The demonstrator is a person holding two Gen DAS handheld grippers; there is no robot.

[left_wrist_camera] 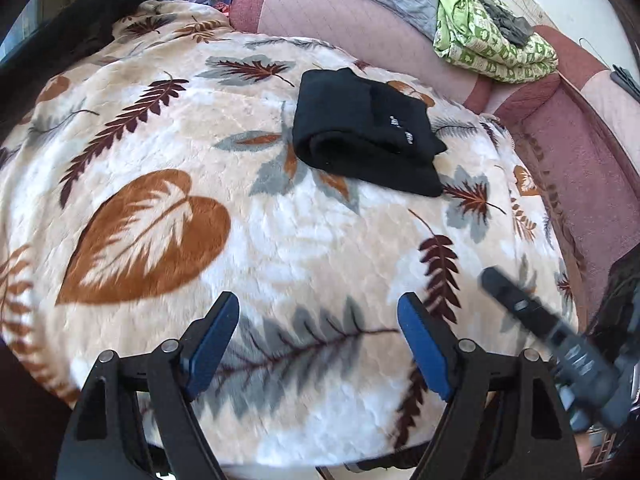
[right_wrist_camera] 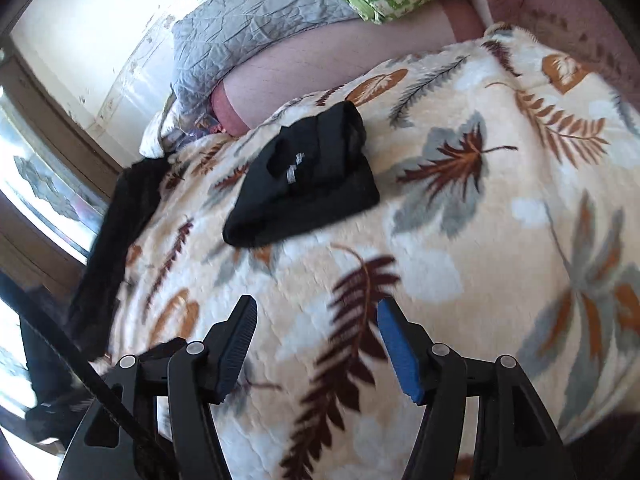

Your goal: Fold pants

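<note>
The black pants (left_wrist_camera: 360, 132) lie folded into a small bundle on the leaf-print blanket (left_wrist_camera: 168, 216), with small white lettering on top. In the right wrist view the pants (right_wrist_camera: 304, 188) lie ahead and a little left. My left gripper (left_wrist_camera: 318, 304) is open and empty, held above the blanket well short of the pants. My right gripper (right_wrist_camera: 316, 308) is open and empty, also short of the pants. It shows blurred at the right edge of the left wrist view (left_wrist_camera: 536, 320).
A pink sofa back (left_wrist_camera: 352, 12) runs behind the blanket. A folded green patterned cloth (left_wrist_camera: 488, 36) and a grey quilted cover (right_wrist_camera: 248, 28) rest on it. Another black garment (right_wrist_camera: 116, 240) lies at the blanket's left edge near the window.
</note>
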